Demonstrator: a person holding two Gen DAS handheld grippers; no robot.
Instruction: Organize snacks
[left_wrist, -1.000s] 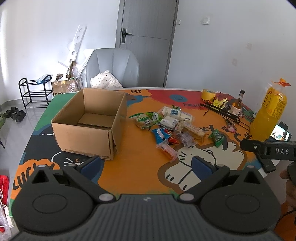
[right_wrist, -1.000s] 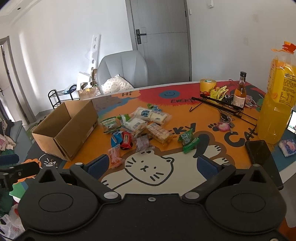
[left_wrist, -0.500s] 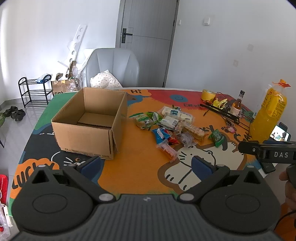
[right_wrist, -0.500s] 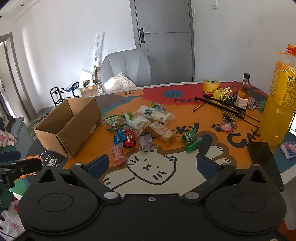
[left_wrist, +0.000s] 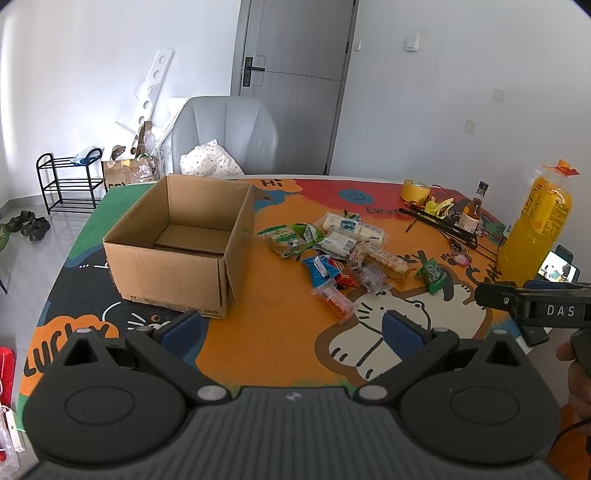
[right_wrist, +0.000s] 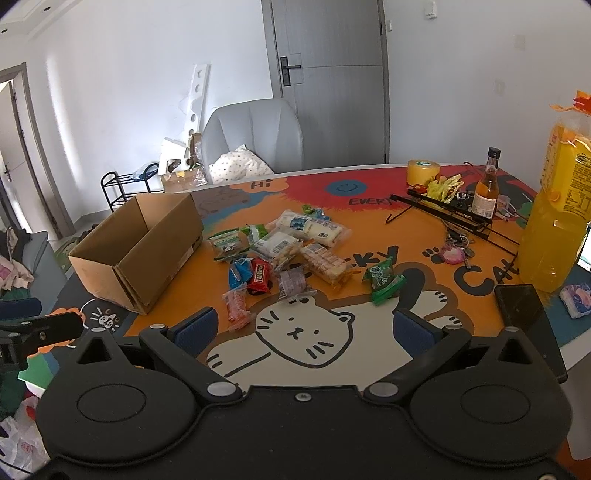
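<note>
A table with a bright cartoon-cat cloth (right_wrist: 303, 343) stands in a white room, with a grey chair (left_wrist: 225, 136) and a door (left_wrist: 291, 81) behind it. Ahead-left of the left gripper (left_wrist: 291, 326) sits an open cardboard box (left_wrist: 177, 240). The snacks (right_wrist: 291, 254) lie ahead of the right gripper (right_wrist: 303, 326), between the box and a big orange bottle (right_wrist: 554, 225). Both grippers are spread wide and hold nothing. Compared with a second ago, the right gripper has moved a little to the right.
</note>
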